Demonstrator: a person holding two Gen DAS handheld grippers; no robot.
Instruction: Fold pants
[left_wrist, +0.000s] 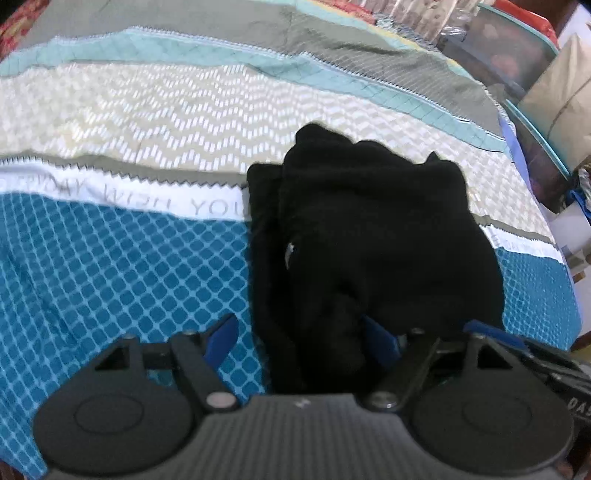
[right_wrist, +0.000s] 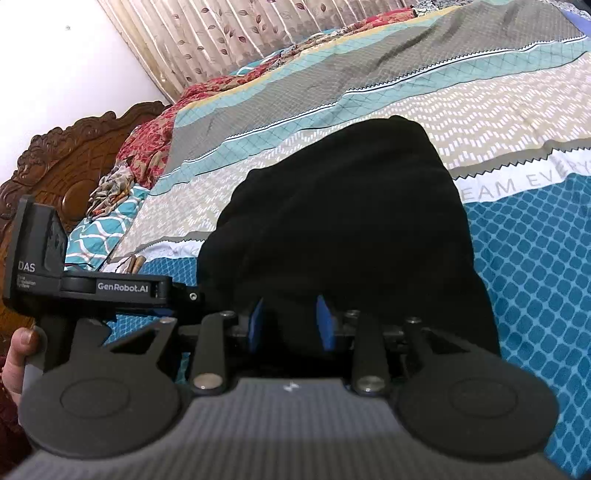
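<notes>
The black pants (left_wrist: 373, 236) lie as a thick folded bundle on the striped and blue-checked bedspread (left_wrist: 110, 266). My left gripper (left_wrist: 301, 338) stands open at the bundle's near left edge. Its left blue pad (left_wrist: 221, 339) is over bare bedspread and its right pad (left_wrist: 380, 336) is against the cloth. In the right wrist view the pants (right_wrist: 351, 221) fill the middle. My right gripper (right_wrist: 291, 325) is shut on a fold at their near edge, with black cloth packed between both blue pads. The left tool's black housing (right_wrist: 110, 288) shows beside it.
A carved wooden headboard (right_wrist: 74, 158) and red floral bedding (right_wrist: 155, 129) lie at the far left, with a leaf-print curtain (right_wrist: 221, 37) behind. Storage bins (left_wrist: 517, 62) stand past the bed's right edge. A hand (right_wrist: 18, 354) holds the left tool's handle.
</notes>
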